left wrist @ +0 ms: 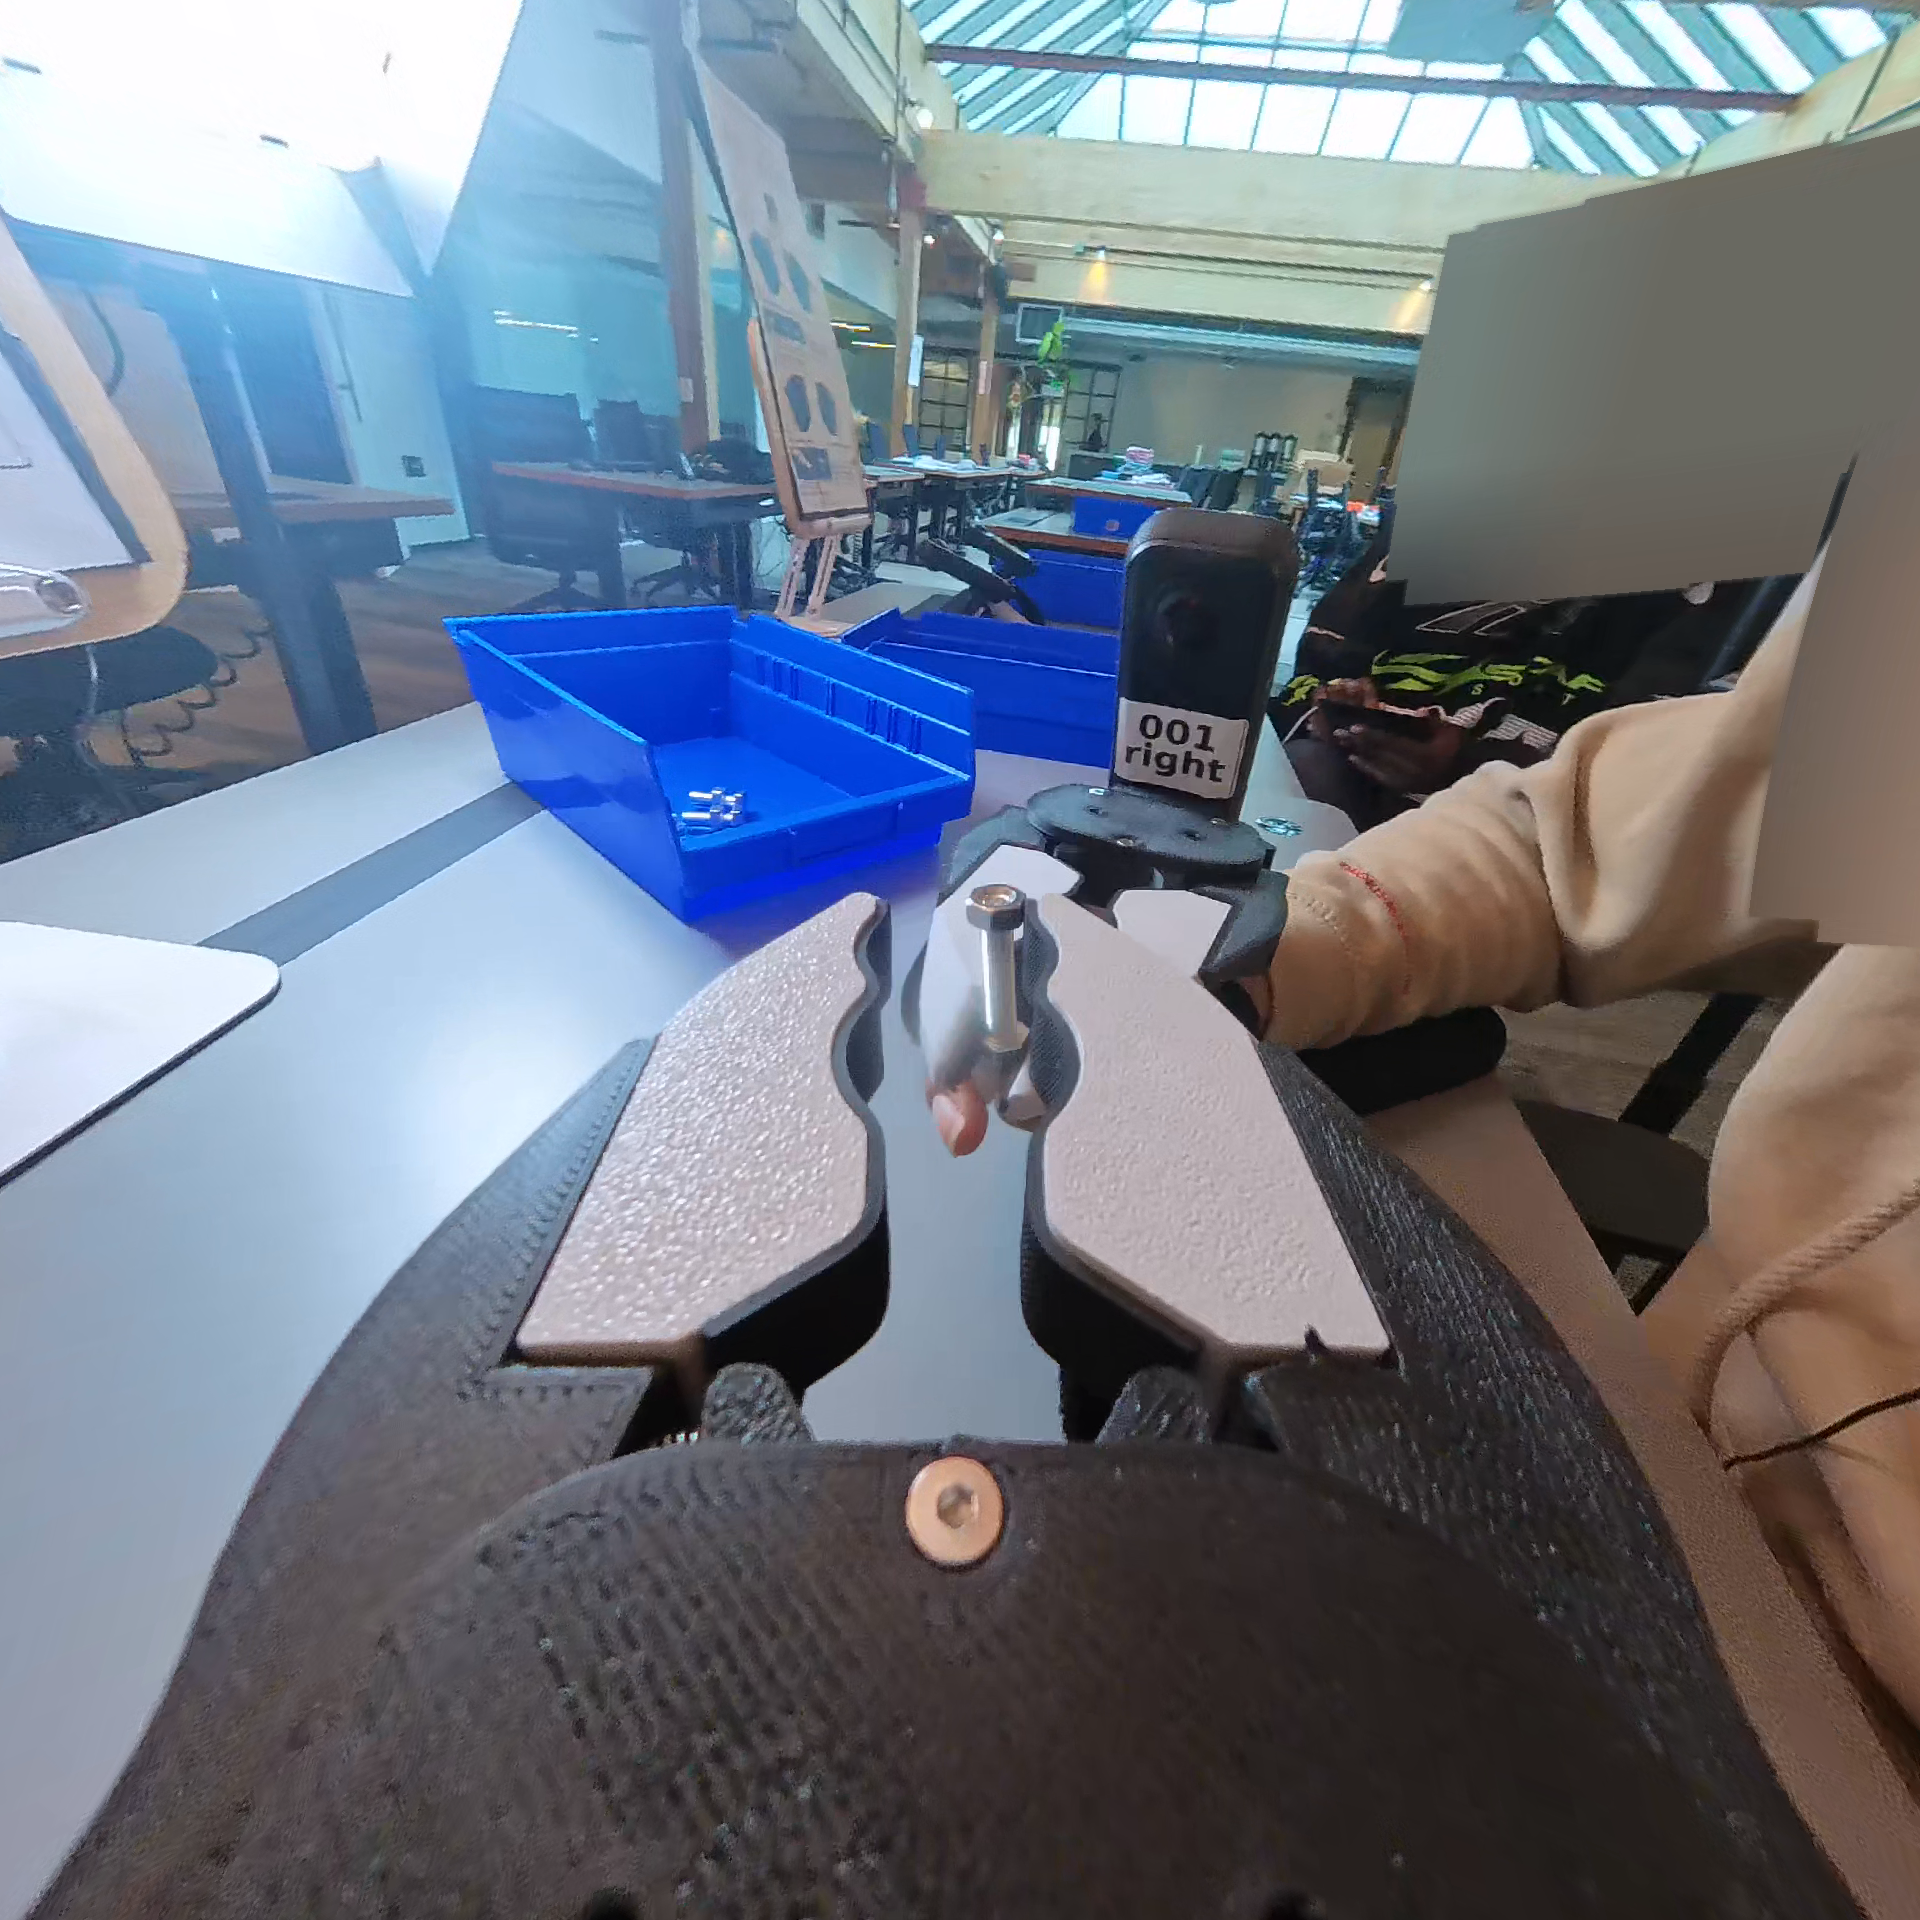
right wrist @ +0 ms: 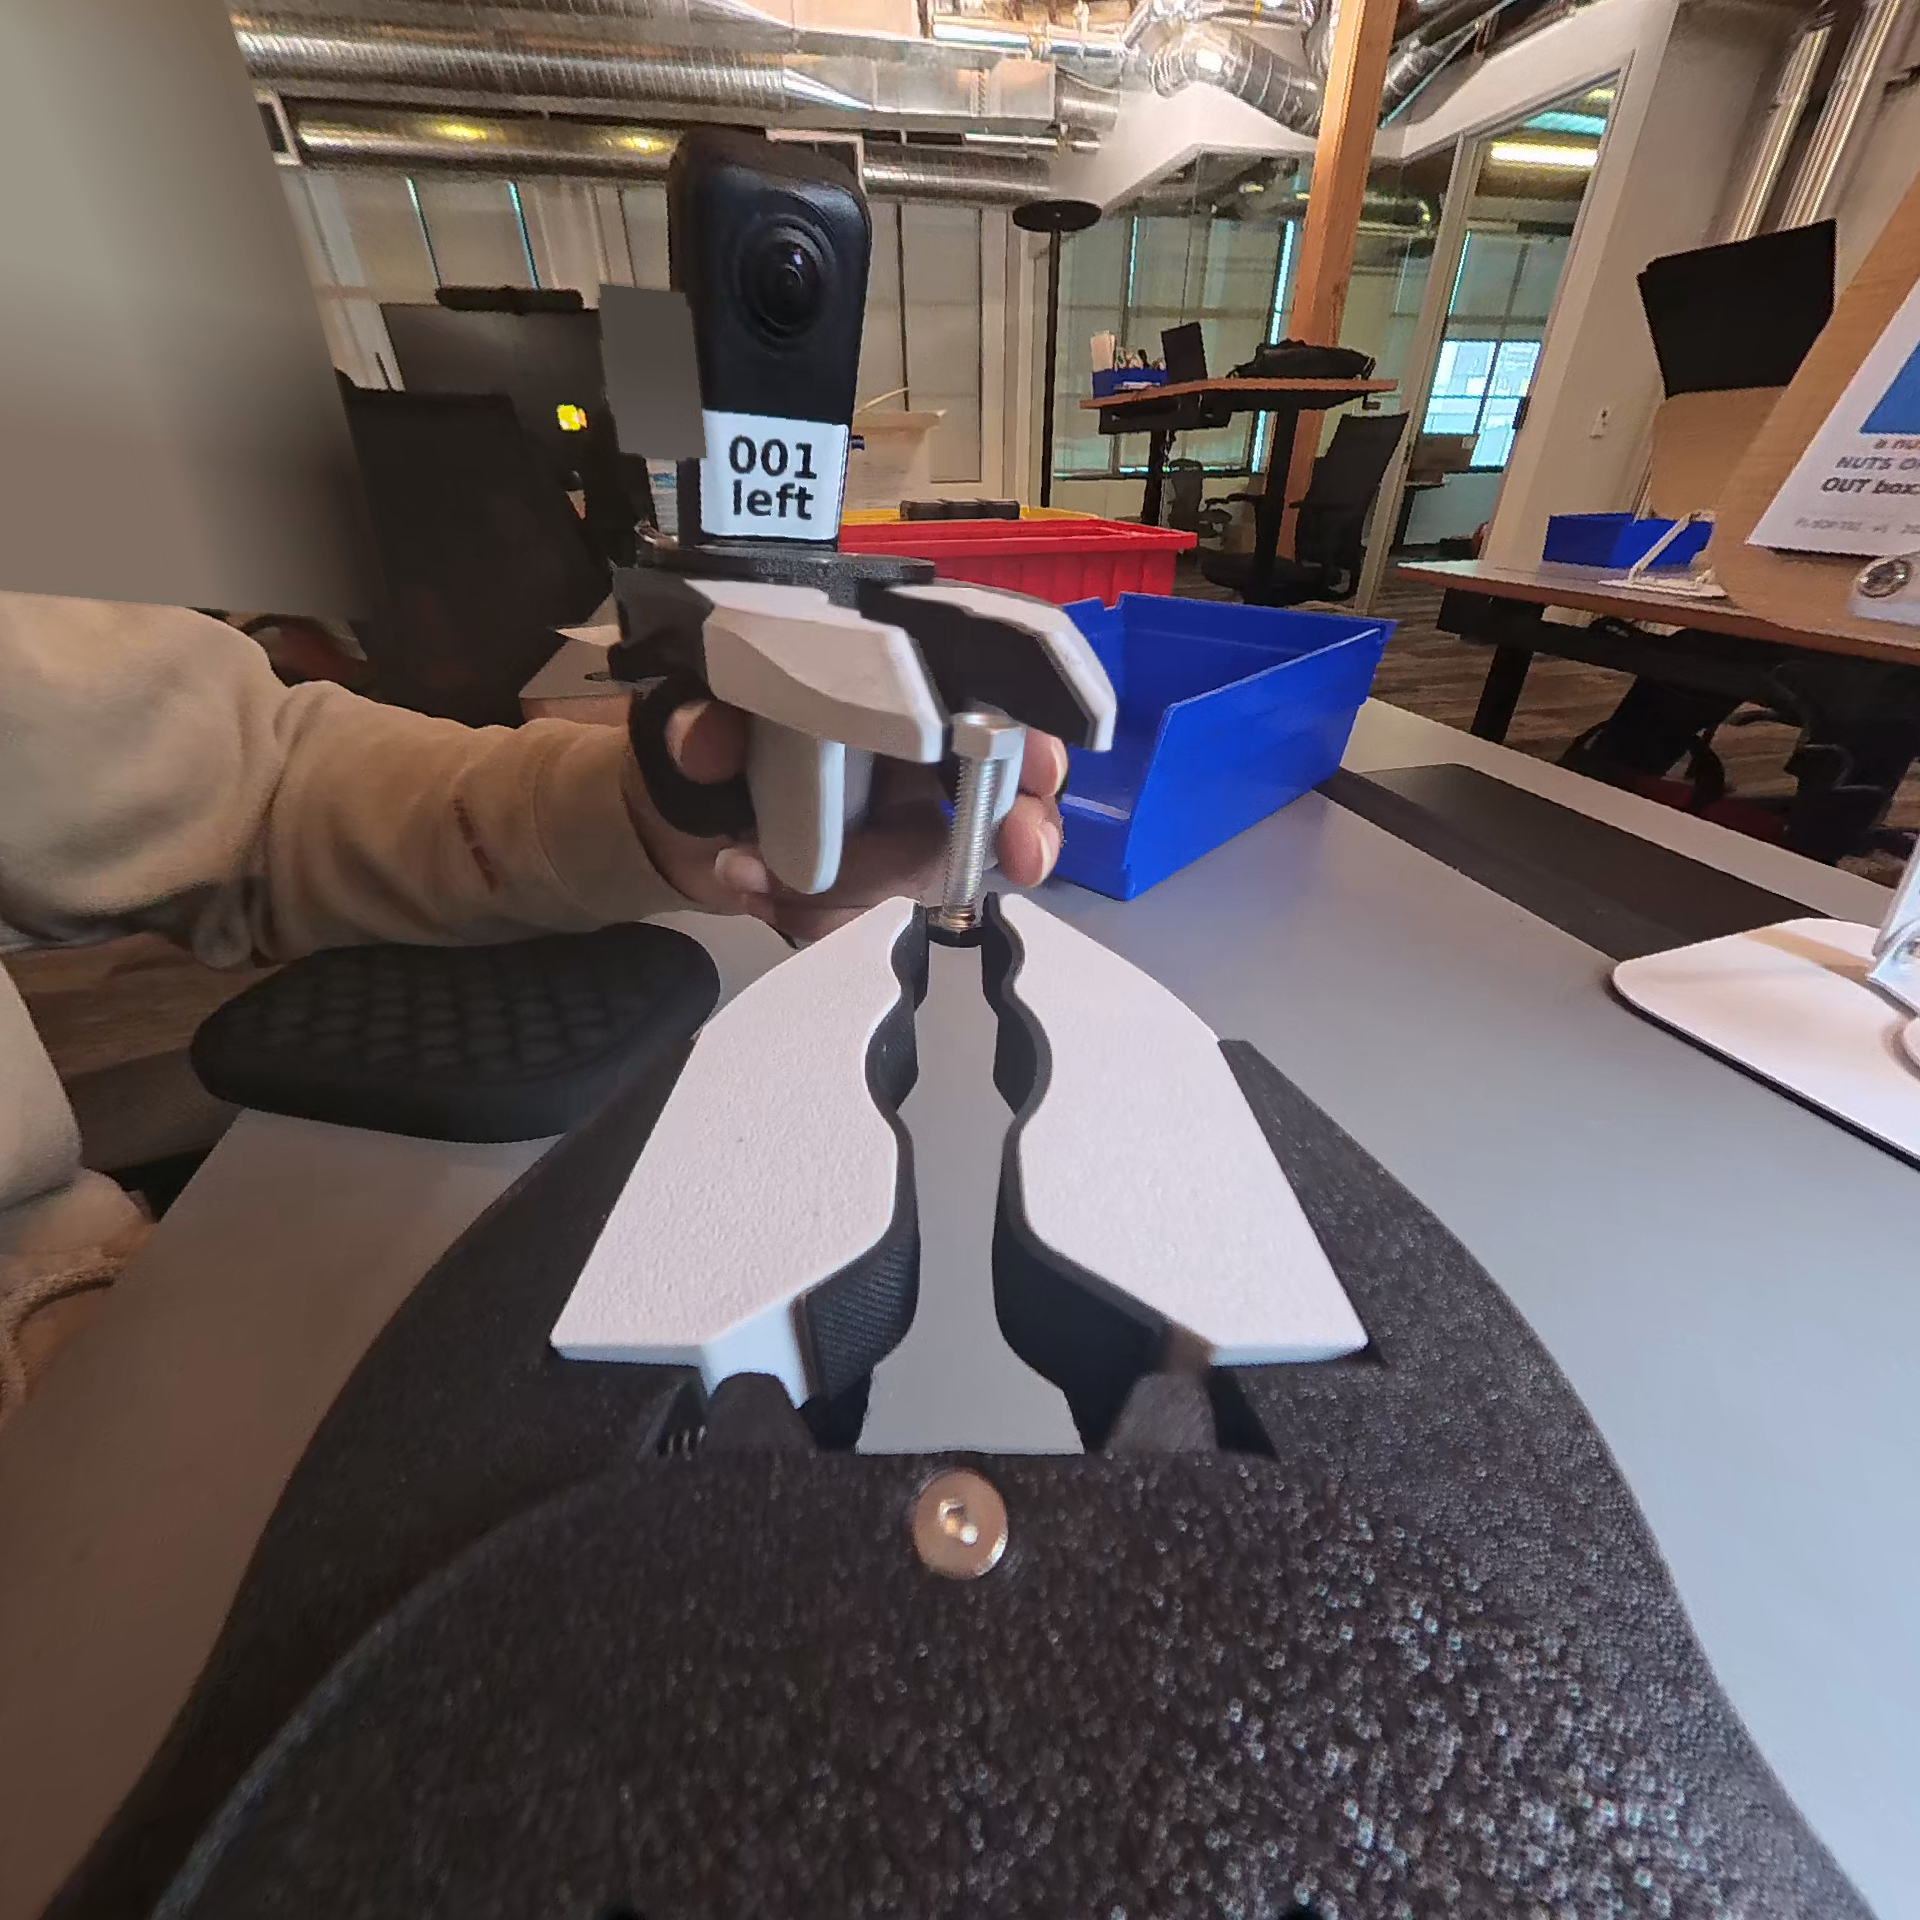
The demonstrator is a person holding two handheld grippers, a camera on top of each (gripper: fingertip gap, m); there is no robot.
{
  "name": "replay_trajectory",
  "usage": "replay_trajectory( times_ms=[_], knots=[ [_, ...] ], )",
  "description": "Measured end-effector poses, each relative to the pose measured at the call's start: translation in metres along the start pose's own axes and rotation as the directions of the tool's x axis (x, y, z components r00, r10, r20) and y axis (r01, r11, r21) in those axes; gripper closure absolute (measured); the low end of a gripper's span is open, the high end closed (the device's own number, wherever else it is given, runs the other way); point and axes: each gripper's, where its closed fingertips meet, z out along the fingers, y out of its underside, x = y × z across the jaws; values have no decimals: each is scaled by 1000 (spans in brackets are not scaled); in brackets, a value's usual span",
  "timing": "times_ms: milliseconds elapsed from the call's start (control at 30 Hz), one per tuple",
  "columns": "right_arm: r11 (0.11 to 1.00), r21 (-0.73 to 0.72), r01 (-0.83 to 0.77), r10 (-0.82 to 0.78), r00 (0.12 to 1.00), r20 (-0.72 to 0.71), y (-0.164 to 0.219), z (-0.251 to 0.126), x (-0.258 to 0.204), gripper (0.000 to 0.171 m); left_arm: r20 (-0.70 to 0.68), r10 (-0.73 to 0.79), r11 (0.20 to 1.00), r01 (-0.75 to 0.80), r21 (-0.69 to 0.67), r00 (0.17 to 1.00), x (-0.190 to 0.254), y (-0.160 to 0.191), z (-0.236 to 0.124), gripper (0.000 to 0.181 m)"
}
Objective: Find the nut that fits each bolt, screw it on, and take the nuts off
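1. Left wrist view: the left gripper [left wrist: 961,971], two pale textured fingers on a black body, is clenching the hexagonal head of a silver threaded steel bolt [left wrist: 995,971]. The bolt is standing between the fingertips, above the grey table [left wrist: 364,1039]. The right gripper [left wrist: 1039,1081] is facing it from the far side, its camera post rising behind. An open blue plastic bin [left wrist: 717,748], holding a few small silver fasteners [left wrist: 715,808], is sitting toward the table's far edge.

2. Right wrist view: the right gripper [right wrist: 961,914] is closing its pale fingertips on a small dark nut [right wrist: 958,920] at the bolt's [right wrist: 971,821] lower end. The left gripper [right wrist: 982,727] is gripping the bolt's head from above. A second blue plastic bin [right wrist: 1226,727] is resting behind, near the table's far edge.

3. Judgement: the step appears to be turning the nut on the thread. Doing it well likely means keeping the bolt's axis in line with the nut, holding the head still, and turning gently to avoid cross-threading or dropping the nut.
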Motion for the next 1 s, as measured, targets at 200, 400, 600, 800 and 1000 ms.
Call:
replay_trajectory(
  times_ms=[200, 400, 600, 800, 1000],
  knots=[
    [1000, 24, -5, 5, 1000, 1, -4, -2, 1, 161, 42, -38, 999, 37, 21, 998, -13, -4, -7, 171],
    [1000, 13, 0, 0, 1000, -3, -3, -1, 1, 161, -6, -6, 1000, 6, 6, 1000, 2, -2, 0, 160],
    [999, 34, -3, 2, 1000, 0, -6, -3, 2, 161, 55, -32, 999, 30, 29, 998, -13, -7, -7, 169],
    [1000, 27, -3, 3, 1000, 0, -5, -2, 1, 161, 33, 23, 1000, -23, 2, 999, -1, -3, 0, 158],
    [999, 36, -3, 4, 1000, -6, -7, -3, 3, 161, 47, -21, 999, 20, 31, 999, -8, -9, -5, 163]
  ],
)
